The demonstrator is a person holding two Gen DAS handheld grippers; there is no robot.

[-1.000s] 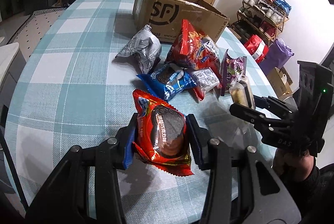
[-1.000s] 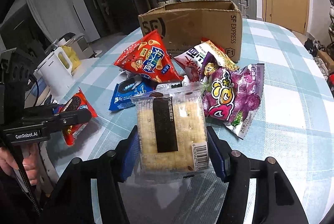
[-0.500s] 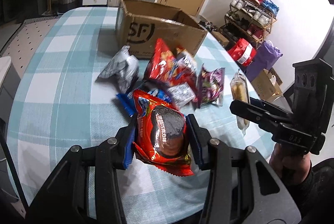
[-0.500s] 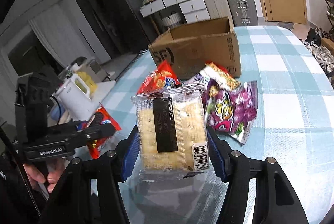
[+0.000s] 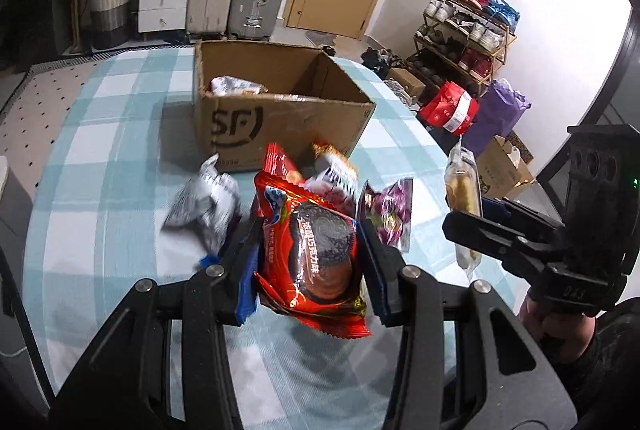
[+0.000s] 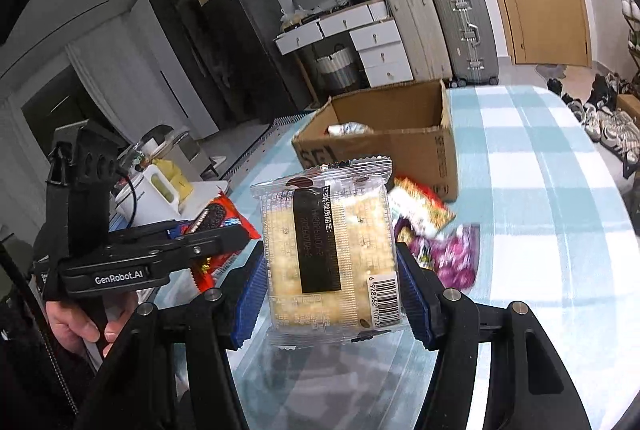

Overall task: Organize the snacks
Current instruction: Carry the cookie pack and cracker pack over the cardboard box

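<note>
While both packs hang above the checked table (image 5: 100,157), left gripper (image 5: 310,254) clamps a red cookie packet (image 5: 316,262), right gripper (image 6: 332,282) clamps a clear cracker pack (image 6: 328,254); cardboard box (image 5: 280,117) beyond, loose snacks blurred

Both held packets seemingly higher, nearer box (image 5: 280,109)

cardboard box (image 5: 276,125): "SF" | left tongs (image 6: 216,238): "GenRobot.AI" | cracker pack (image 6: 332,258) barcode: "6928362"
</note>
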